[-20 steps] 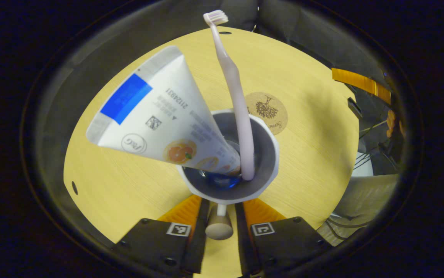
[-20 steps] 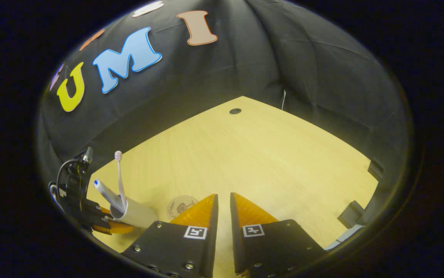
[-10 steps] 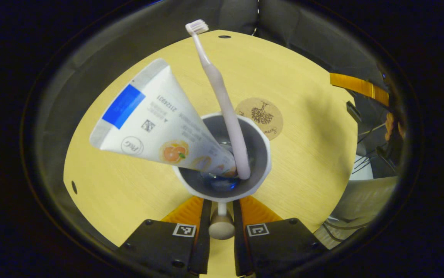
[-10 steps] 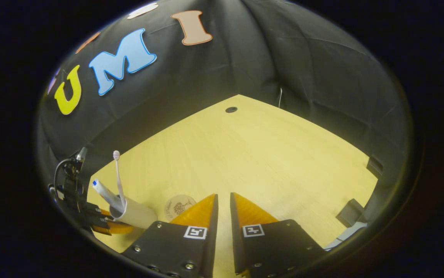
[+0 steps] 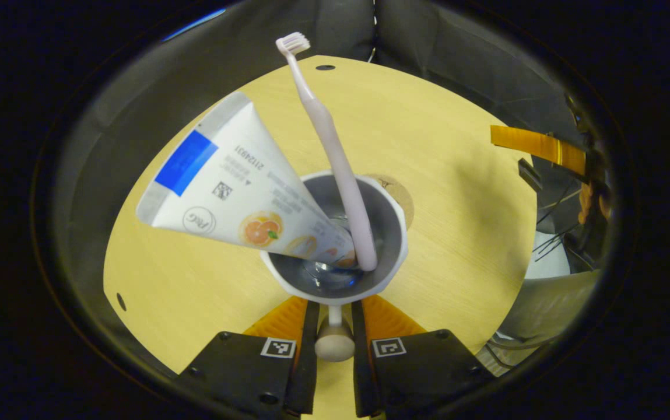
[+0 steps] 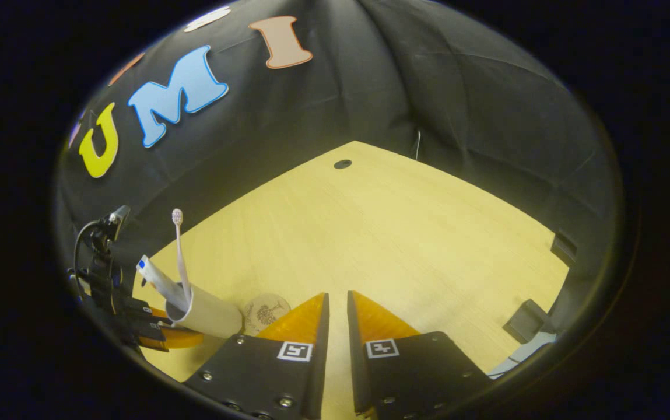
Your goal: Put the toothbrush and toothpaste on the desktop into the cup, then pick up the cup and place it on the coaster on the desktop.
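- Desk [image 5: 439,146]: pale wood top with small dark holes near its far edge, black cloth wall behind.
- Cup [image 5: 390,224]: white, grey inside; left gripper [image 5: 330,306] jaws pinch its knobbed handle from both sides. It covers most of the coaster.
- Toothpaste [image 5: 235,181]: white tube in the cup, leaning left, blue patch, orange-fruit print; small print too fine to vouch for.
- Toothbrush [image 5: 326,125]: pale, in the cup, bristles up.
- Coaster [image 6: 265,309]: cork, tree motif, just beside the cup.
- Right gripper [image 6: 335,303]: jaws nearly together, pinching nothing, near the coaster.
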{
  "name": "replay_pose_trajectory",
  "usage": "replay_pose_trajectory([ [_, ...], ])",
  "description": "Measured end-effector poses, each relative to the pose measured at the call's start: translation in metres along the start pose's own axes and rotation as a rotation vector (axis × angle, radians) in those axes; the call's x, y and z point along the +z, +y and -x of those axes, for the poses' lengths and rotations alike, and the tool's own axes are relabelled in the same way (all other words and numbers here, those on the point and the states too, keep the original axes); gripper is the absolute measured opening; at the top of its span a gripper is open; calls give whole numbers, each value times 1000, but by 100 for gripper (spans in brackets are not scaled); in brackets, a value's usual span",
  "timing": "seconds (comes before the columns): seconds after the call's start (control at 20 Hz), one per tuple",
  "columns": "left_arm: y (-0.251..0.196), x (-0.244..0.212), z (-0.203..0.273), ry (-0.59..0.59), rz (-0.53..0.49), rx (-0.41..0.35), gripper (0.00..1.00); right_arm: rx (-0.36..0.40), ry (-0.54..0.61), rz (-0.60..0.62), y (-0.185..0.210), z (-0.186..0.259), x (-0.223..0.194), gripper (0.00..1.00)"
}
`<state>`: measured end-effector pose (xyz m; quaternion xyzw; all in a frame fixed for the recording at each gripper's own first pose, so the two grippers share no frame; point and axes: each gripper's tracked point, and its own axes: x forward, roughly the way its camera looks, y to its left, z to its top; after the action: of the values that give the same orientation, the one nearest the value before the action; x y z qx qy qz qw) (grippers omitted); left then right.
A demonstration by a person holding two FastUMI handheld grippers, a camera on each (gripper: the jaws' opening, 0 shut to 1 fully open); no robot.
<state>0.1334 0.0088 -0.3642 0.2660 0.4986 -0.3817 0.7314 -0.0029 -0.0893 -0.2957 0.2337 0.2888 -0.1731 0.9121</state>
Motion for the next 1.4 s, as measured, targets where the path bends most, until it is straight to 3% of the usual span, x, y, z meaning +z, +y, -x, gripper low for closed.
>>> replay_pose_trajectory([
  [0.6,1,-4,5,-8,-50,-32,33,-39,12,-46,-37,-1,4,19],
  [0.85,3,-5,9,-1,-58,-11,33,-38,21,-52,-45,-2,6,19],
  [1.15,5,-11,14,-23,-20,41,37,-10,37,-31,-39,-7,7,19],
  [1.4,-1,-29,32,-73,94,67,37,61,30,55,-11,-7,19,19],
])
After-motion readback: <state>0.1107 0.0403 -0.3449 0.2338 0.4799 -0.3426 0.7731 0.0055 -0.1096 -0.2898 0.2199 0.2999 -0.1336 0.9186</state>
